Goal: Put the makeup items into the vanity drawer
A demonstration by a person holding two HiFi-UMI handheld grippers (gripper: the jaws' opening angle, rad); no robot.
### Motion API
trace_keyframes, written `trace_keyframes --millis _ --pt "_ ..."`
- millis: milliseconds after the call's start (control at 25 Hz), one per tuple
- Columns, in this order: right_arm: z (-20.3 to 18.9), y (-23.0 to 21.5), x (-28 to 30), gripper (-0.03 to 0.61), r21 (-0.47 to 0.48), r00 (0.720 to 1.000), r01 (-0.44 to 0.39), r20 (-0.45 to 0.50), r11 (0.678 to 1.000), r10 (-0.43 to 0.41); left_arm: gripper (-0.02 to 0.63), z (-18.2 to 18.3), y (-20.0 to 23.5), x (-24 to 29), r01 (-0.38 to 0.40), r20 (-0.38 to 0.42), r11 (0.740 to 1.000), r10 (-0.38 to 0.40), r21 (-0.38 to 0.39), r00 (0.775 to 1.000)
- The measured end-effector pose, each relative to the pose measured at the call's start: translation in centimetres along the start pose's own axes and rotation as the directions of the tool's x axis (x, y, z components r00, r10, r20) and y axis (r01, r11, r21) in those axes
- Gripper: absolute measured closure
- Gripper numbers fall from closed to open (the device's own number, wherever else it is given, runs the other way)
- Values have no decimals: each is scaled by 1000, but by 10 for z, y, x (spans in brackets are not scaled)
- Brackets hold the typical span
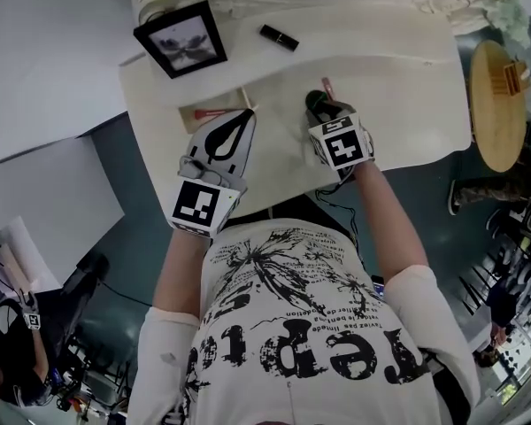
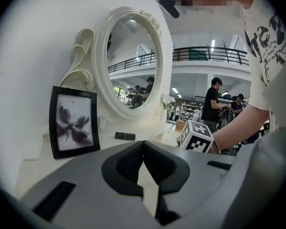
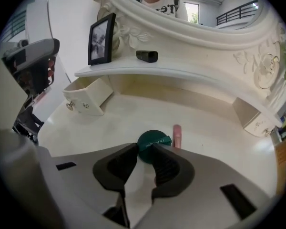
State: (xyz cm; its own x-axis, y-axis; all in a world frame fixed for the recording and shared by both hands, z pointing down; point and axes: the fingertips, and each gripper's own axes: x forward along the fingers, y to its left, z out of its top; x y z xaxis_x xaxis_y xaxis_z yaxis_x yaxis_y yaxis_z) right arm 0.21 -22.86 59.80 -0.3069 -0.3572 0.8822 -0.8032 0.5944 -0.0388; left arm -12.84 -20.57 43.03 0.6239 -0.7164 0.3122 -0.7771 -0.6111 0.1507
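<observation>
A round green compact [image 3: 151,142] lies on the white vanity top [image 3: 133,113], with a pink tube [image 3: 177,135] just to its right. My right gripper [image 3: 144,152] points steeply down, its tips at the compact's near edge. The jaws stand a little apart and the compact is wider than that gap. In the head view the right gripper [image 1: 326,115] hides most of the compact [image 1: 318,102]. A small drawer [image 3: 88,97] stands pulled out at the left. My left gripper [image 1: 246,118] hovers beside the drawer [image 1: 219,111], its tips together and empty. A black lipstick [image 1: 279,37] lies on the upper shelf.
A black picture frame [image 1: 180,39] stands on the shelf's left end, below the oval mirror [image 2: 136,61]. A second small drawer [image 3: 250,116] sits shut at the right. A red item [image 1: 214,112] lies in the open drawer. A round wooden table [image 1: 498,104] stands to the right.
</observation>
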Motion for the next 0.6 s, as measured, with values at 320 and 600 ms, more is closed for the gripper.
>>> trace_keyframes --millis 320,600 --pt "11 4 -13 549 -43 1000 -10 9 999 10 601 8 -1 -9 -29 29 999 28 13 999" --pt "56 18 -51 549 -77 992 3 122 997 7 601 25 2 -29 -58 75 998 55 25 996"
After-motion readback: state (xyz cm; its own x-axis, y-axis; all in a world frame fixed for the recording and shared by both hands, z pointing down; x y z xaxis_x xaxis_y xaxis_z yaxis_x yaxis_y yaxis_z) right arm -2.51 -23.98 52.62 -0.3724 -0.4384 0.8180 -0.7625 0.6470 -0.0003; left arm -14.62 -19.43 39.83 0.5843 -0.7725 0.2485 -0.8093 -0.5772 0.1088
